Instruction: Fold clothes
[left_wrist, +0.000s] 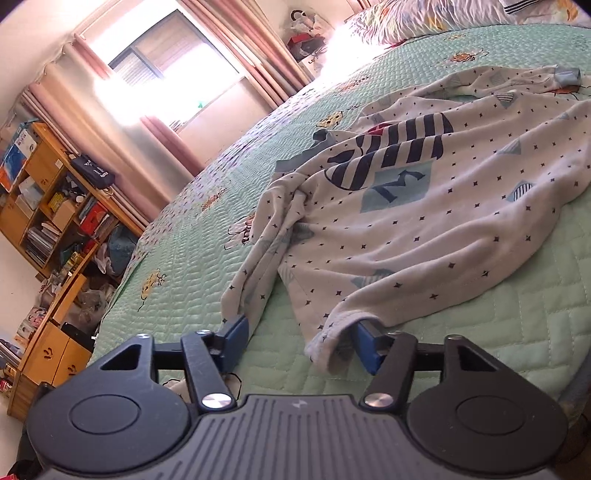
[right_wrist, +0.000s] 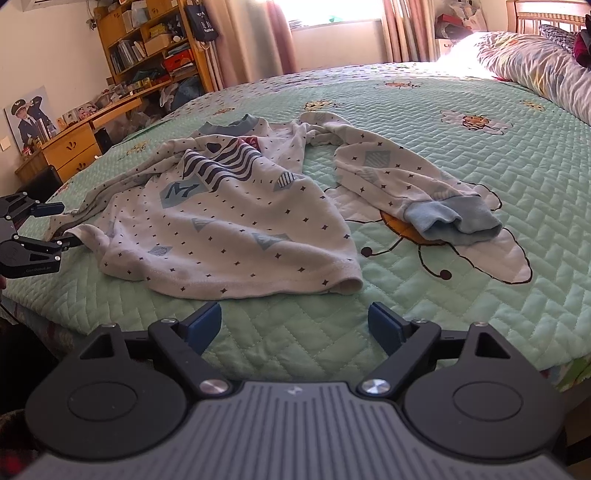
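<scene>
Crowding far bed edge: striped duvet (right_wrist: 535, 70), shelves (right_wrist: 147, 48) w/ clutter.

My left gripper (left_wrist: 299, 343) tilts downward, fingers (left_wrist: 233, 341) parted, a fold of cloth hanging loose between them, unpinched. My right gripper (right_wrist: 295, 326) tilts down too, fingers (right_wrist: 384, 325) spread wide, nothing between them.

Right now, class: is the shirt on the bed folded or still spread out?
Spread out, not folded. The shirt lies rumpled on the bed, printed front up, one sleeve stretched sideways, and the hem unturned.
</scene>
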